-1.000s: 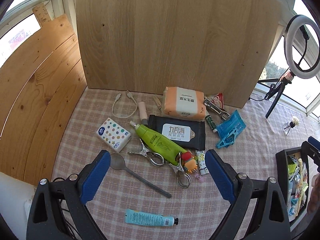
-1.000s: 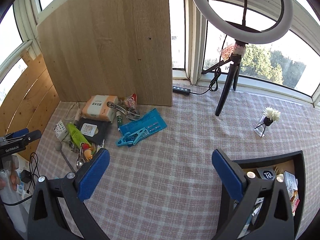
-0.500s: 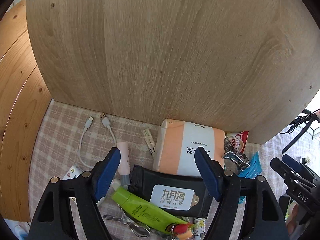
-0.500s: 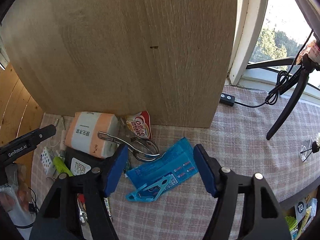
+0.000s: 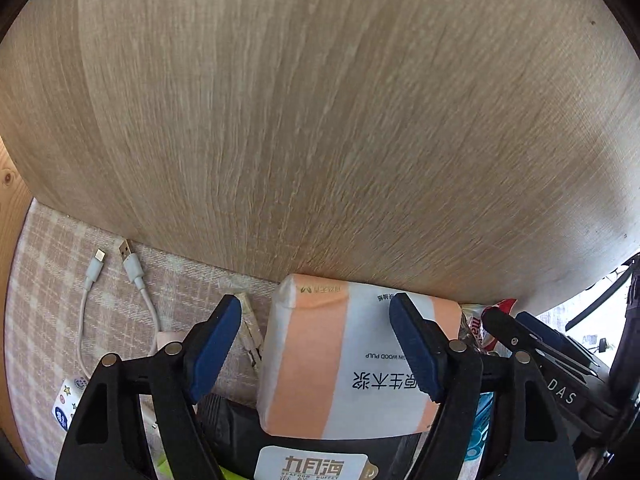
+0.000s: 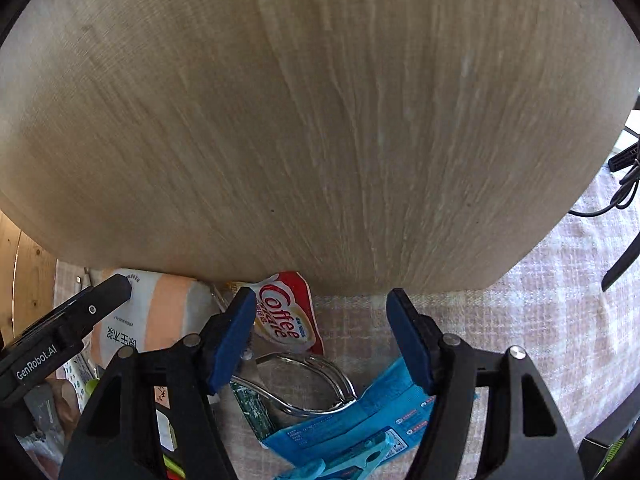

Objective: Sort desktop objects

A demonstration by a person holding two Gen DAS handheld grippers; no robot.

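The tissue pack [image 5: 352, 364], orange and white, lies on the checked counter [image 5: 44, 280] flat against the foot of the upright wooden board [image 5: 320, 120], with its near end resting on the black wet-wipe pouch [image 5: 304, 452]. The left tool [image 5: 316, 348] straddles it with its blue pads apart, one beside the pack's left edge and one over its right part; neither pad visibly presses it, so the pack is not yet gripped.

Just to the right, the Coffee-mate sachet [image 6: 286, 316] lies at the board's foot, touching the metal clamp [image 6: 304, 380], which overlaps the blue packet [image 6: 360, 424]. The right tool [image 6: 322, 344] hovers over this group with its pads spread and nothing between them; its left pad is close by the sachet.

Judging from how things lie, sorting has hardly started here: the pack, pouch, sachet, clamp, blue packet, white USB cable [image 5: 116, 292] and a star-patterned small pack [image 5: 68, 400] all sit loose in one cluster against the board. No bin or tray shows clearly in either view, so where they belong cannot be told. Nearly everything remains to be moved.
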